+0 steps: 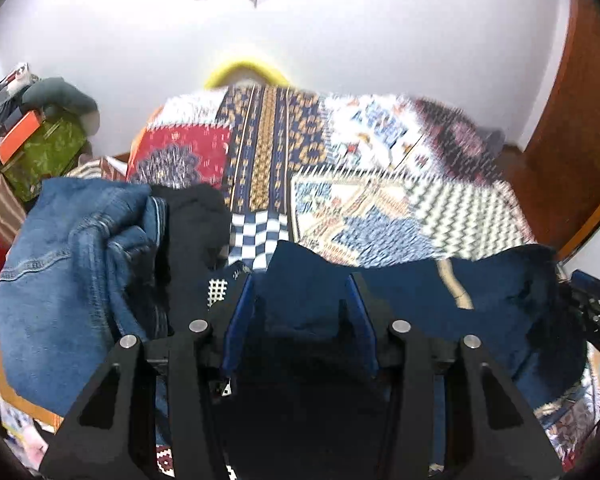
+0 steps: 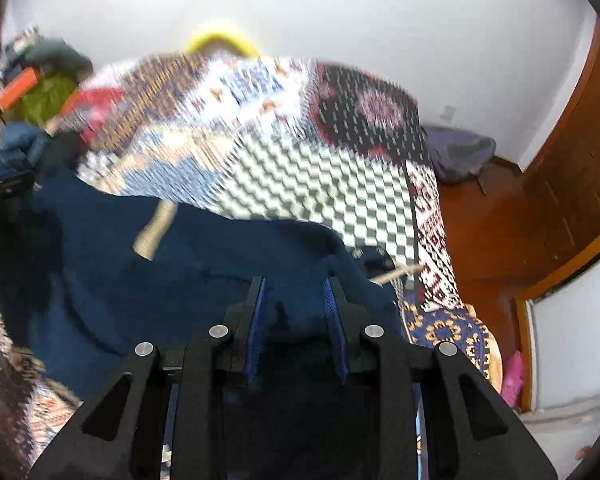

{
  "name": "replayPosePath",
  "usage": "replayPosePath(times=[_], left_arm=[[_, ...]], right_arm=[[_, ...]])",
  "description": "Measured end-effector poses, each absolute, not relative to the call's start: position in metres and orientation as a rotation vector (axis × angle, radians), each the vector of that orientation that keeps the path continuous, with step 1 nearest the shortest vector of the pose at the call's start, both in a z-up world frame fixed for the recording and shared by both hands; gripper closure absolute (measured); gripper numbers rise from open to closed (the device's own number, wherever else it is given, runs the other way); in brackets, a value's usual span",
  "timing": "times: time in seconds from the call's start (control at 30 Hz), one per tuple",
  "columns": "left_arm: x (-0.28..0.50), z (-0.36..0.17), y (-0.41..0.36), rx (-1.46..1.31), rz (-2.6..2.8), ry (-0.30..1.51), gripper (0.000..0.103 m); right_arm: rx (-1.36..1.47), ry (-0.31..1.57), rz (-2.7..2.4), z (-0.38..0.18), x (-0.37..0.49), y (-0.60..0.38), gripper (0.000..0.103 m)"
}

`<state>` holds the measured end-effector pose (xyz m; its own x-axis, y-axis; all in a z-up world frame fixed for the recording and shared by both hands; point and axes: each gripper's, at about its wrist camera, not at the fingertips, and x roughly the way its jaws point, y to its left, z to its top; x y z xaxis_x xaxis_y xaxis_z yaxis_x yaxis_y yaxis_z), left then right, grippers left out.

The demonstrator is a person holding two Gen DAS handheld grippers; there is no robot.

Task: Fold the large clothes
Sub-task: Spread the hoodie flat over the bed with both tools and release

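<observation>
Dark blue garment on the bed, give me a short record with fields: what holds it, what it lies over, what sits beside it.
garment: dark blue garment, edge lifted between both grippers
left gripper: jaws closed on the cloth
right gripper: jaws closed on the cloth
surface: patchwork bedspread
beside it: blue jeans and a black garment, to the left

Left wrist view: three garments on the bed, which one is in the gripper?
The navy garment, bunched between the left gripper fingers. The denim jeans and black garment lie untouched to its left.
</observation>
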<state>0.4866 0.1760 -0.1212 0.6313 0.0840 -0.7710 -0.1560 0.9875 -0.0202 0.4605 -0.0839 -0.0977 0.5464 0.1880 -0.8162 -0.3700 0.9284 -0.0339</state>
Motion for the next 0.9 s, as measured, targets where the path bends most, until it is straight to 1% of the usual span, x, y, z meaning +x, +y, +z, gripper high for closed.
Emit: replayPosePath(times=[0.13, 0.23, 0.33, 0.43, 0.6, 0.7, 0.77, 0.9], left_arm=[[0.465, -0.117, 0.166, -0.074, 0.116, 0.854, 0.056], [0.450, -0.117, 0.151, -0.021, 0.092, 0.863, 0.056], [0.432, -0.115, 0.137, 0.024, 0.055, 0.834, 0.055], [0.418, -0.120, 0.130, 0.018, 0.022, 0.837, 0.047], [0.406, -0.155, 0.127, 0.023, 0.006, 0.908, 0.046], [0.403, -0.187, 0.131, 0.053, 0.038, 0.982, 0.046], [0.397, -0.203, 0.135, 0.074, 0.059, 1.003, 0.046], [0.381, -0.207, 0.135, 0.119, 0.063, 0.978, 0.046]], right_arm=[[-0.195, 0.946, 0.437, -0.089, 0.441, -0.069, 0.077], [-0.204, 0.949, 0.530, -0.087, 0.421, -0.050, 0.077], [-0.224, 0.955, 0.606, -0.089, 0.402, -0.033, 0.076], [-0.257, 0.982, 0.668, -0.101, 0.390, -0.019, 0.076], [-0.384, 1.069, 0.654, -0.143, 0.386, -0.007, 0.072], [-0.392, 1.082, 0.656, -0.154, 0.385, -0.015, 0.063], [-0.385, 1.084, 0.659, -0.153, 0.383, -0.023, 0.055], [-0.397, 1.078, 0.648, -0.152, 0.379, -0.039, 0.053]])
